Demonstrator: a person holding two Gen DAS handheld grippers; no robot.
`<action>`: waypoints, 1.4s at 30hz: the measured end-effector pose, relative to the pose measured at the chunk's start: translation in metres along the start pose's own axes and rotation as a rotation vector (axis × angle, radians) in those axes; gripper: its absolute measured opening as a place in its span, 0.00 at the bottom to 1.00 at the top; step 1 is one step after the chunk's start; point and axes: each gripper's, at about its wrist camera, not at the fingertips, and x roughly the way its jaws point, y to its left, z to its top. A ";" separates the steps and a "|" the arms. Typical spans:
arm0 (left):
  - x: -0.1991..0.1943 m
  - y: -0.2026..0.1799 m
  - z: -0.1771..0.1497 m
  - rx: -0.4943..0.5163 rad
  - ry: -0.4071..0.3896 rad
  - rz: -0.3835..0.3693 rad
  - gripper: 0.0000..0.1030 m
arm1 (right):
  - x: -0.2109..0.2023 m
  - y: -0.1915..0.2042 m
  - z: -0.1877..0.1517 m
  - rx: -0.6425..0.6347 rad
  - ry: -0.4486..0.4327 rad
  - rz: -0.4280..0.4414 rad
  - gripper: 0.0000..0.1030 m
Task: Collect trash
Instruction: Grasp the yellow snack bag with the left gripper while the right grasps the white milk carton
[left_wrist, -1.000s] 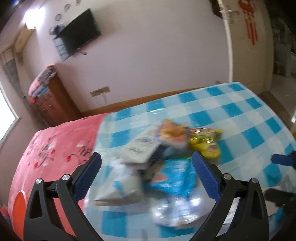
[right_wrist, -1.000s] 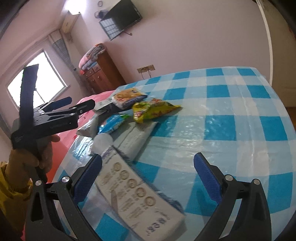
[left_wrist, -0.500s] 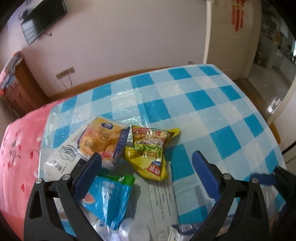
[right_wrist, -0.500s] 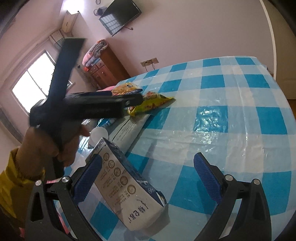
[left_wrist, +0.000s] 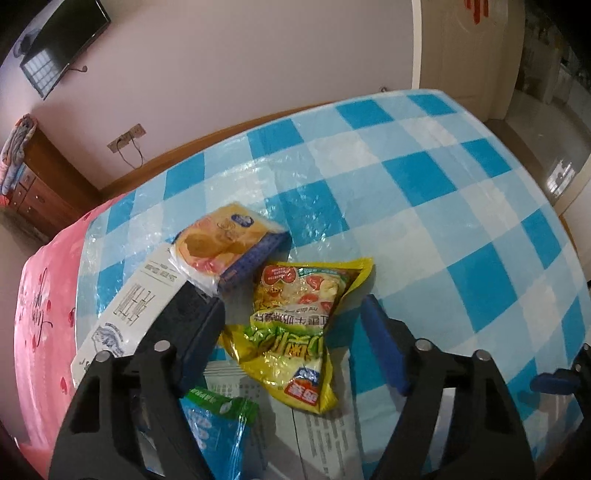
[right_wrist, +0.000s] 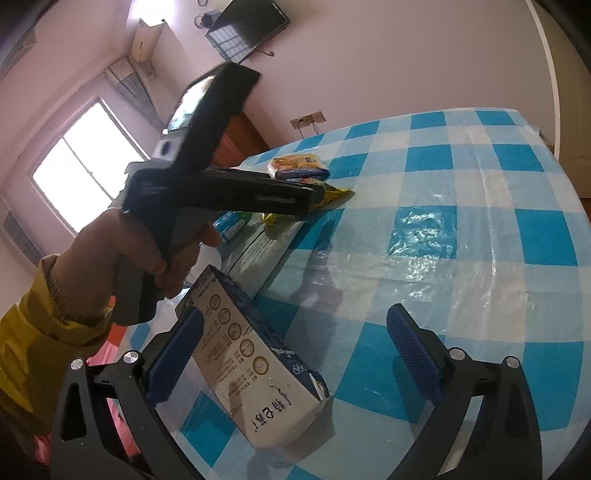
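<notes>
Trash lies on the blue checked table (left_wrist: 436, 177). In the left wrist view a yellow snack bag (left_wrist: 295, 332) lies between the open fingers of my left gripper (left_wrist: 291, 339). Behind it is an orange bread packet (left_wrist: 225, 247), with a white carton (left_wrist: 133, 310) to the left and a blue packet (left_wrist: 214, 424) below. My right gripper (right_wrist: 291, 350) is open and empty, over a white and blue carton (right_wrist: 255, 354). The left gripper (right_wrist: 314, 195) also shows there, over the yellow bag (right_wrist: 332, 195).
A pink bedspread (left_wrist: 44, 317) lies left of the table. A wooden dresser (left_wrist: 40, 184) and wall TV (left_wrist: 62, 44) stand behind, and a door (left_wrist: 469, 48) at the far right. A flat white wrapper (left_wrist: 325, 432) lies under the snack bag.
My left gripper has swung right and down from the near pile to straddle the yellow snack bag. My right gripper has shifted slightly closer over the white and blue carton.
</notes>
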 end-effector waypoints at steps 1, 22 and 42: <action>0.002 0.000 0.000 0.001 0.005 -0.004 0.67 | 0.001 0.001 -0.001 -0.006 0.005 0.007 0.95; -0.015 0.008 -0.017 -0.124 -0.052 -0.043 0.38 | 0.032 0.030 -0.014 -0.168 0.106 -0.009 0.95; -0.095 0.036 -0.059 -0.243 -0.226 -0.048 0.37 | 0.037 0.054 -0.030 -0.326 0.070 -0.159 0.75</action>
